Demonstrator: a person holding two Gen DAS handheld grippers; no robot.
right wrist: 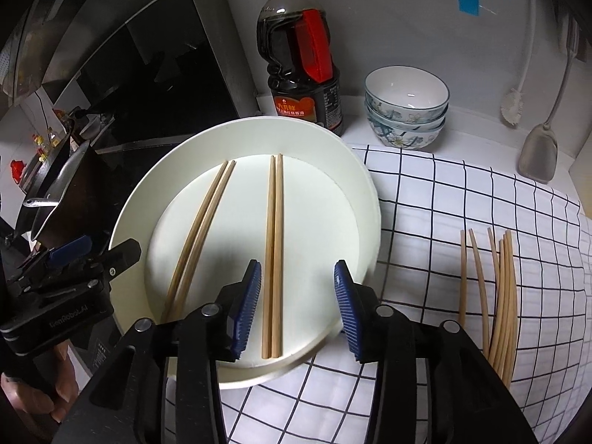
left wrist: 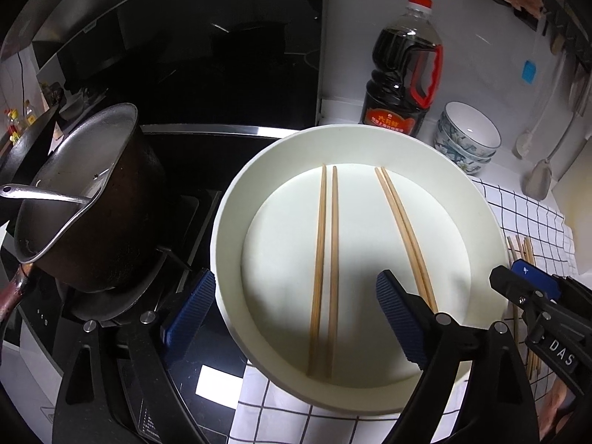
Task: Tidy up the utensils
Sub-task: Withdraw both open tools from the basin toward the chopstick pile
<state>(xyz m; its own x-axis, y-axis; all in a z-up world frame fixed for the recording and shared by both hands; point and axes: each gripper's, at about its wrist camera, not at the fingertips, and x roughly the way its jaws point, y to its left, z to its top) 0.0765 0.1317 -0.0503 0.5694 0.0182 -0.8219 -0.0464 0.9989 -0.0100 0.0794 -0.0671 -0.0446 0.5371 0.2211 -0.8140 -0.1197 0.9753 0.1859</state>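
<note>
Both pairs down in the white tray [right wrist: 364, 199], both claws released and empty.

Left gripper [left wrist: 296, 318] spread wide, right gripper [right wrist: 298, 307] part-open over its chopstick pair [right wrist: 273, 255]; next, over to the loose chopsticks [right wrist: 499, 296] on the checked cloth [right wrist: 444, 203], picking two together, tips level.

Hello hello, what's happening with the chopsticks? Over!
Both tools open, left tool, right tool, holding nothing. Two chopstick pairs in the white dish. Loose chopsticks waiting on the checked cloth. Nothing blocking.
</note>
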